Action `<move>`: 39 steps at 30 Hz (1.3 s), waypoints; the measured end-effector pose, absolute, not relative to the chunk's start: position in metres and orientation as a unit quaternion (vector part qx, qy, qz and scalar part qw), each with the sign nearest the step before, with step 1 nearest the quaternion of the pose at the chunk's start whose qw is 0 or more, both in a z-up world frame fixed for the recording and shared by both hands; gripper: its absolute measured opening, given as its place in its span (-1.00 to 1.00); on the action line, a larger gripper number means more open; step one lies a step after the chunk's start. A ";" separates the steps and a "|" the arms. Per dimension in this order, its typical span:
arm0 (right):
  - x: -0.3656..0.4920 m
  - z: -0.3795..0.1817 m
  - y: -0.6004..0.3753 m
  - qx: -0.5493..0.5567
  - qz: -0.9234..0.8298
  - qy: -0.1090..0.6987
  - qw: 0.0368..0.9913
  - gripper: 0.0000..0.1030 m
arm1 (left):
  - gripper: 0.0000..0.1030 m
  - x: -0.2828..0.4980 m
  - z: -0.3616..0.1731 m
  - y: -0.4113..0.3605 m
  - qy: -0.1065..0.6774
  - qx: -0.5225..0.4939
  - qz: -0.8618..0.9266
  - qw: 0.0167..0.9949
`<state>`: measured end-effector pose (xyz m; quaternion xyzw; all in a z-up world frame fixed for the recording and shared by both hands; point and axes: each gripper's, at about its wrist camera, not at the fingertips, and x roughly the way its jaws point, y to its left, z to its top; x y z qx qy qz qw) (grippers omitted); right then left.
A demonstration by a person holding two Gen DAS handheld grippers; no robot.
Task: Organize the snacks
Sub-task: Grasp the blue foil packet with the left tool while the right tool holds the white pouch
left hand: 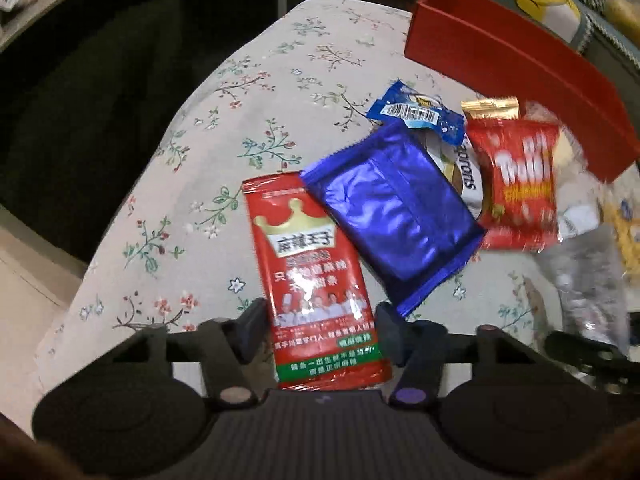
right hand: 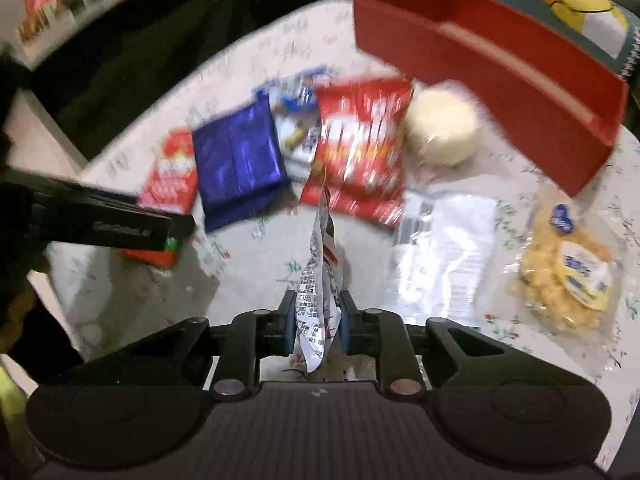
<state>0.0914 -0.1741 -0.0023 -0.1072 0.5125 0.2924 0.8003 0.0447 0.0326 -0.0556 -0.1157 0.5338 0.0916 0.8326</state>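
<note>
My left gripper (left hand: 320, 311) is shut on the lower half of a red spicy-strip packet (left hand: 304, 248) with a gold crown, one pad against each long edge. That packet lies flat on the floral tablecloth (left hand: 192, 168). A shiny blue foil packet (left hand: 394, 216) overlaps its upper right corner. My right gripper (right hand: 318, 300) is shut on a thin white and silver printed packet (right hand: 318, 280), held edge-on and lifted above the cloth. The open red box (right hand: 500, 68) stands at the back right; it also shows in the left wrist view (left hand: 520, 64).
A red Tuli bag (right hand: 360, 148), a small blue packet (left hand: 416, 114), a round pale bun (right hand: 442, 128), a clear wrapper (right hand: 444, 248) and a yellow snack bag (right hand: 568, 272) lie on the cloth. The left gripper's body (right hand: 120, 226) reaches in from the left. Beyond the table's left edge it is dark.
</note>
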 end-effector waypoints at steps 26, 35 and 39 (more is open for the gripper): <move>0.077 0.034 -0.235 -0.022 0.265 0.469 0.842 -0.48 | 0.75 0.062 -0.029 -0.018 0.528 -0.265 0.090 0.802; 0.078 0.040 -0.253 0.004 0.263 0.461 0.847 -0.48 | 0.88 0.088 -0.044 -0.034 0.552 -0.248 0.104 0.790; 0.079 0.043 -0.260 0.013 0.260 0.455 0.852 -0.48 | 0.87 0.101 -0.044 -0.021 0.550 -0.245 0.117 0.790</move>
